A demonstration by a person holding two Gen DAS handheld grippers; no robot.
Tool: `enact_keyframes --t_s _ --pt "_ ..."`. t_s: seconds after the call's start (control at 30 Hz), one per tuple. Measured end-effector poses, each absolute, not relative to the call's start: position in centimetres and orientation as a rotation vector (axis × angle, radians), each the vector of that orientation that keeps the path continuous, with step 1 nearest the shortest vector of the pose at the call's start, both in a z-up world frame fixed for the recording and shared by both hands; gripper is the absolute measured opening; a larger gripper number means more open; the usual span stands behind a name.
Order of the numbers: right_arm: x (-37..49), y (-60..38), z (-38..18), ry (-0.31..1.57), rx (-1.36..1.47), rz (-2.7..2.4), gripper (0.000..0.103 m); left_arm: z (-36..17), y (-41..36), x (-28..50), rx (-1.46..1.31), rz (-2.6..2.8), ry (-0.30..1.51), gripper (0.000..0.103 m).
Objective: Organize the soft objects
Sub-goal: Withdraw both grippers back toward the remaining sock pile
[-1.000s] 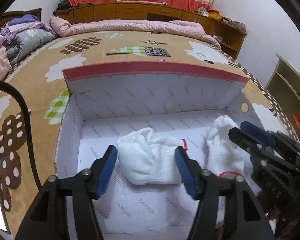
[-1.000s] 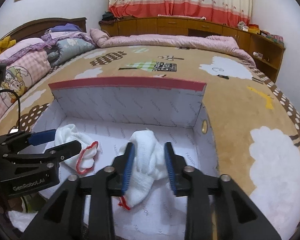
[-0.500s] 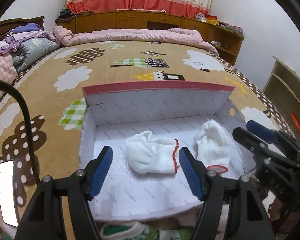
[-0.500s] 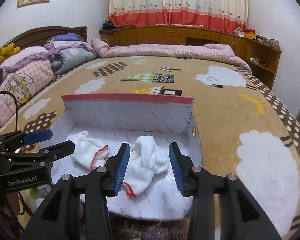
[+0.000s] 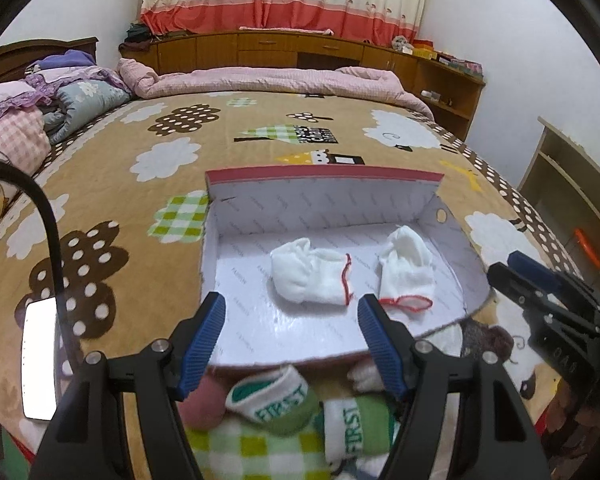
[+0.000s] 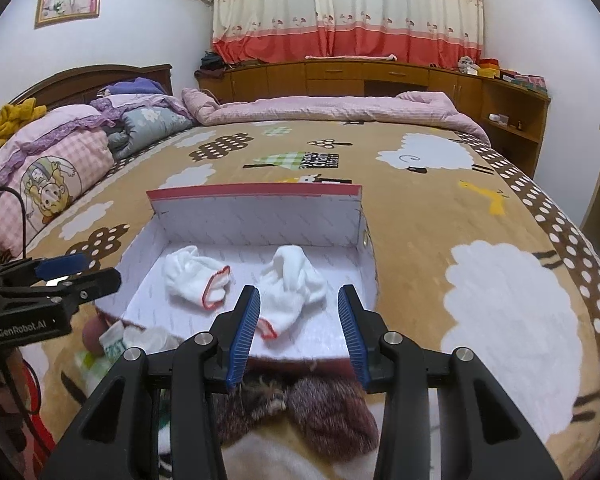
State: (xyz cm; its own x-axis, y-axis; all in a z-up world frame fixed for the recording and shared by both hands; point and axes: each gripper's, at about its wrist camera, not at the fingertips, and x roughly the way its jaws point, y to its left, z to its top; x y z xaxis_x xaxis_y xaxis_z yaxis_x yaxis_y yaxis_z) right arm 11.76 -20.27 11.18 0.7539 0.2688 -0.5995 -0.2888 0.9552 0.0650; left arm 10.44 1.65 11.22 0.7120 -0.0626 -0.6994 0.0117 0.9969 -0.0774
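A white cardboard box with a red rim (image 5: 324,174) (image 6: 256,194) lies on the bed. Two white socks with red cuffs lie inside it: one on the left (image 5: 310,276) (image 6: 194,276), one on the right (image 5: 406,270) (image 6: 290,284). My left gripper (image 5: 292,336) is open and empty, just outside the box's near edge. My right gripper (image 6: 298,324) is open and empty, just before the near edge, in line with the right sock. Green and white socks marked FIRST (image 5: 274,398) lie under the left gripper.
A brown fuzzy soft item (image 6: 324,408) lies under the right gripper. A pink round item (image 5: 202,404) lies beside the green socks. The brown patterned bedspread (image 5: 112,184) spreads around the box. Pillows (image 6: 44,168) are at the left, a wooden shelf (image 5: 572,200) at the right.
Both grippers have let go of the white socks and drawn back and up out of the box. The socks now lie loose on the box floor.
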Motion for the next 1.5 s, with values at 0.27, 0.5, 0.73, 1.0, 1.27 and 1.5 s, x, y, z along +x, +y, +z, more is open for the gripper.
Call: enact_keyframes --t_s 0.27,0.5,0.73,1.0,1.27,1.5 --pt "9.3 -21.4 11.1 0.659 -0.012 0.297 0.042 10.8 2.6 7.7 -0.092 -0.018 0.797 0.072" --pt "7.6 -22.0 10.6 0.676 -0.010 0.288 0.042 9.9 3.2 6.0 -0.107 -0.008 0.817 0.072" --pt "6.3 -22.5 9.5 0.692 -0.009 0.278 0.042 8.8 3.7 5.1 -0.125 0.004 0.844 0.072" --pt "5.9 -23.4 8.0 0.726 0.007 0.267 0.049 6.6 4.3 5.1 -0.156 0.022 0.899 0.072" --pt "6.2 -24.1 6.6 0.756 0.011 0.250 0.050 4.9 4.2 5.5 -0.186 0.012 0.928 0.072" --pt "6.8 -24.1 5.6 0.775 0.006 0.246 0.054 4.6 4.3 5.8 -0.180 0.028 0.909 0.078"
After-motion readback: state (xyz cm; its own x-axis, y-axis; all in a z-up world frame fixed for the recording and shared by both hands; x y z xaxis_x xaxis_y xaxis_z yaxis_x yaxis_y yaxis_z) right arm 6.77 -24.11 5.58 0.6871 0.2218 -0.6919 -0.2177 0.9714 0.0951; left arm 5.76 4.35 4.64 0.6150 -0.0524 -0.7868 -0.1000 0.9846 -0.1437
